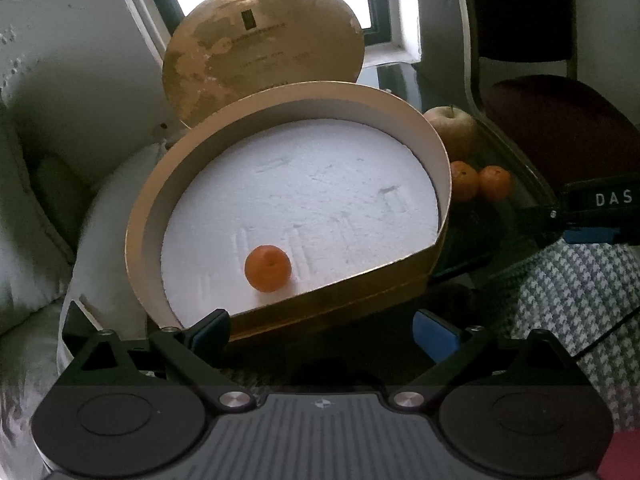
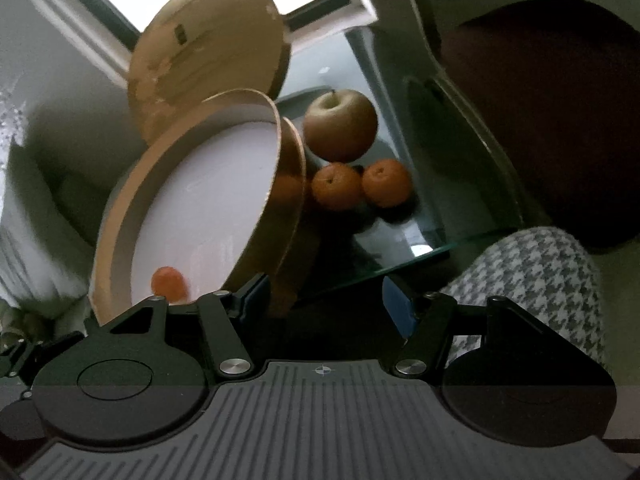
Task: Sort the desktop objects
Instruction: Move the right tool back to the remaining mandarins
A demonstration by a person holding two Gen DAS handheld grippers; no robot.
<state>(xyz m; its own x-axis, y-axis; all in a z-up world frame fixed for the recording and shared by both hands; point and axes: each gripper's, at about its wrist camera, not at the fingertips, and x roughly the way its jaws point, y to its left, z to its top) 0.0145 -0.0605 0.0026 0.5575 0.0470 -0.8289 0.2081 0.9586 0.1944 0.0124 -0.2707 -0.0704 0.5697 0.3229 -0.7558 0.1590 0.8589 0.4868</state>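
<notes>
A gold box (image 1: 140, 216) with a white foam floor holds one mandarin (image 1: 267, 268) near its front wall; the box (image 2: 116, 240) and mandarin (image 2: 169, 281) also show in the right wrist view. Two more mandarins (image 2: 337, 185) (image 2: 386, 182) and an apple (image 2: 340, 125) lie on the glass table (image 2: 420, 216) to the right of the box. They also show in the left wrist view: mandarins (image 1: 464, 181) (image 1: 495, 183), apple (image 1: 454, 126). My left gripper (image 1: 322, 330) is open, empty, in front of the box. My right gripper (image 2: 324, 300) is open, empty, at the box's right front; its fingers (image 1: 592, 224) enter the left wrist view.
The box's round gold lid (image 1: 264, 46) stands propped behind it against the window. A dark red chair seat (image 2: 540, 112) is at the far right. A houndstooth sleeve (image 2: 532, 280) lies at the table's front corner. White cushions (image 1: 36, 200) are on the left.
</notes>
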